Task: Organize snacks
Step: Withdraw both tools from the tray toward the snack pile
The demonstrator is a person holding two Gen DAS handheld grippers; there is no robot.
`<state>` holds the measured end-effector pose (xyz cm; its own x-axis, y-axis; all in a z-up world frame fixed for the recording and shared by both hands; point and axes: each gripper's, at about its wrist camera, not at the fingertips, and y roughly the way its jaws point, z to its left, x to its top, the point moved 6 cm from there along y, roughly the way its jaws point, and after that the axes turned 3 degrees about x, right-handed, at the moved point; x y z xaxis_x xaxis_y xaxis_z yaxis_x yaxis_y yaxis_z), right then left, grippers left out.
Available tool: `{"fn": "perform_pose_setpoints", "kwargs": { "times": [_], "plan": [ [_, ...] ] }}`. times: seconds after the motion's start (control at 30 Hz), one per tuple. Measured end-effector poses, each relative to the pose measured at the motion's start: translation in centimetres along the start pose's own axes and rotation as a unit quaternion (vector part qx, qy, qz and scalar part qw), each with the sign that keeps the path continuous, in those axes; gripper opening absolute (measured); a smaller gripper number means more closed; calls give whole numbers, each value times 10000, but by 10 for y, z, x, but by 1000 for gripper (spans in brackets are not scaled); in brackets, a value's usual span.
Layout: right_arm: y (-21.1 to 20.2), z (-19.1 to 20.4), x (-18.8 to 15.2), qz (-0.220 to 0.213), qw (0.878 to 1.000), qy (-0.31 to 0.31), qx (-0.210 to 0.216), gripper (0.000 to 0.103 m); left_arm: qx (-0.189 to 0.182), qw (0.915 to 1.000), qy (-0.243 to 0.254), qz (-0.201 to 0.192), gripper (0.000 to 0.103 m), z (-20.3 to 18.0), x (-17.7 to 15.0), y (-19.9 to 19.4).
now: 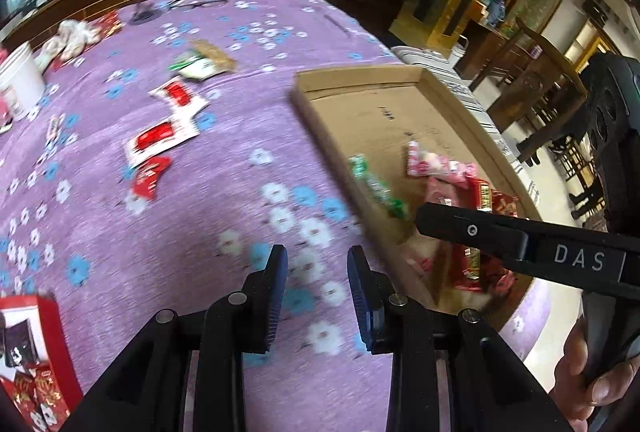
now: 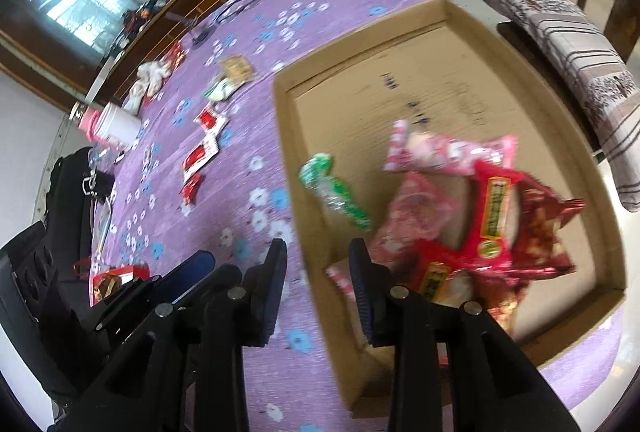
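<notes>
both the left tongs and the right tongs are seen with jaws parted and nothing held between them, above a table covered in a purple flowered cloth. a shallow cardboard tray is set on the table, and in its near end a green packet, pink packets and red snack bags are heaped. red-and-white sachets are left scattered on the cloth beside the tray, well apart from it.

Both my wrist cams look steeply down along their tool fingers, close over the purple-clothed desk. Left sits left of the cardboard tray, right at its near-left wall. Shared: tray, cloth, scattered packets.
</notes>
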<state>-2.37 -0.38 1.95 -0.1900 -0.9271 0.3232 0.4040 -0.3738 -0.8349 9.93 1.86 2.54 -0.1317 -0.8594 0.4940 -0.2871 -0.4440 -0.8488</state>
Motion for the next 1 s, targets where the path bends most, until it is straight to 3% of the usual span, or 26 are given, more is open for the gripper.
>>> {"fn": "perform_pose_setpoints", "kwargs": {
  "times": [0.4,0.53,0.8,0.87,0.9,1.0],
  "plan": [
    [30,29,-14,297,9991,-298,109,31,422,9945,-956,100,32,111,14,9],
    [34,29,-14,324,9988,-350,87,31,542,9934,-994,158,45,125,25,21],
    [35,22,-14,356,9986,-373,99,31,595,9942,-806,381,45,127,44,60],
    [34,23,-13,366,9984,-431,88,31,648,9948,-728,299,36,125,48,63],
    [34,25,-12,347,9983,-471,78,31,677,9948,-702,289,25,124,48,64],
    [34,31,-5,321,9979,-540,142,32,739,9942,-751,236,13,127,46,62]
  ]
}}
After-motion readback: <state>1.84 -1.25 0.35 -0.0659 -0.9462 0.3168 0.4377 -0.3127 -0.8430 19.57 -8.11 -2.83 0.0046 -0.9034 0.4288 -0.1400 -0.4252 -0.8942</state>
